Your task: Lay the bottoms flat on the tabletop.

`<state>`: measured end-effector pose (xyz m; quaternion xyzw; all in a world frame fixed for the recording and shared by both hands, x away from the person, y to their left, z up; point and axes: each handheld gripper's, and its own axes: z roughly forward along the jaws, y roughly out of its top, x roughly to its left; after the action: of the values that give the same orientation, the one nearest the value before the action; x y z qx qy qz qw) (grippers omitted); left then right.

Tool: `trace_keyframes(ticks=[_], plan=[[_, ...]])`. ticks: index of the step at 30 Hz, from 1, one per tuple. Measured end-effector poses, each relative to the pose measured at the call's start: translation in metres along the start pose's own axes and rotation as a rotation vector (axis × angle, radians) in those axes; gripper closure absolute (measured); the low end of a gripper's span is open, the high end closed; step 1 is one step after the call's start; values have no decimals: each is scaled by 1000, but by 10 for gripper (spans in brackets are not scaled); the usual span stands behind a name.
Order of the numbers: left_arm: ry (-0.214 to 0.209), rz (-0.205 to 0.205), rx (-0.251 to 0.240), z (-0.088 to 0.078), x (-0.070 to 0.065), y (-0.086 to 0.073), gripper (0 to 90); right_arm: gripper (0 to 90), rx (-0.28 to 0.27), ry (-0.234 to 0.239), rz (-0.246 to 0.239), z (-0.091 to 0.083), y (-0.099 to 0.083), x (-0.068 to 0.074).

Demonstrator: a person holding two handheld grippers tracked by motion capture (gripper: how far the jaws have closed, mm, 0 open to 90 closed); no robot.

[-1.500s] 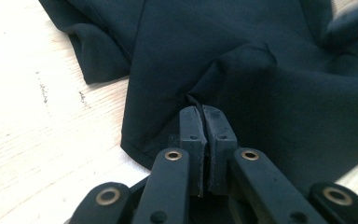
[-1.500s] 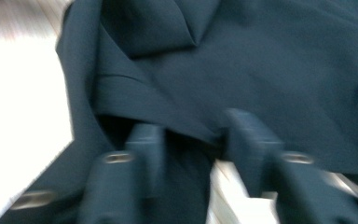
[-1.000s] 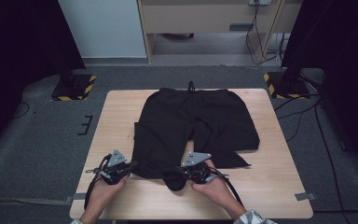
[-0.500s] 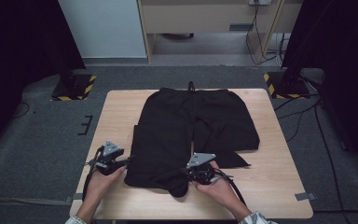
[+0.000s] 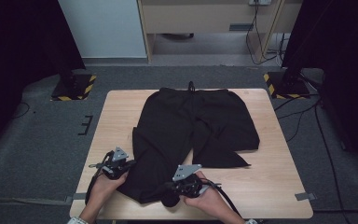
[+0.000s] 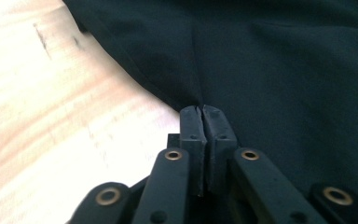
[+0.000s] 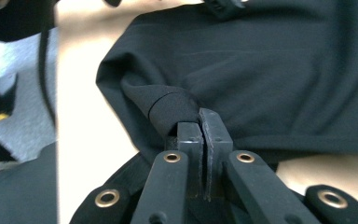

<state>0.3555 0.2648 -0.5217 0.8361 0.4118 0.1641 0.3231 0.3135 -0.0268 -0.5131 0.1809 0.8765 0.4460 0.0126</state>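
Black trousers [image 5: 191, 126] lie flat on the wooden bench [image 5: 270, 186], waistband and drawstring toward 12 o'clock, legs running toward 6 o'clock. The leg toward 5 o'clock is folded short, its hem ending in a point at mid-bench. The other leg reaches down to the near edge, at about 7 o'clock from the bench centre.

Left claw [image 5: 127, 164]: sits at the 9 o'clock edge of the long leg. It has just been closing; in the left gripper view its tips [image 6: 207, 122] meet with the edge of the cloth [image 6: 270, 70] caught between them. Clenched on the trousers, bench wood bare beside it.

Right claw [image 5: 170, 199]: at the hem of the same leg, close to the bench's near edge. In the right gripper view its tips [image 7: 200, 126] are pressed together on a bunched roll of fabric [image 7: 172, 108], which stands up off the bench. Clenched on the trousers.

A hand [image 5: 105, 184] backs the left claw; a second hand [image 5: 209, 198] backs the right. Cables trail from both.

Beyond the bench: grey carpet floor [image 5: 42, 140], yellow-black striped stand feet [image 5: 72, 86] at 10 and 2 o'clock.
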Motion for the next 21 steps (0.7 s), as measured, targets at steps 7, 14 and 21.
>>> trace_keyframes(ticks=[7, 14, 21], plan=[[9, 41, 54, -34, -2, -29, 880, 623, 54, -16, -73, -3, 4, 15], [18, 11, 13, -29, 8, -29, 873, 401, 91, -140, -59, -32, -12, -8], [45, -30, -21, -9, 23, -13, 843, 428, 89, -239, 2, -40, -14, -46]])
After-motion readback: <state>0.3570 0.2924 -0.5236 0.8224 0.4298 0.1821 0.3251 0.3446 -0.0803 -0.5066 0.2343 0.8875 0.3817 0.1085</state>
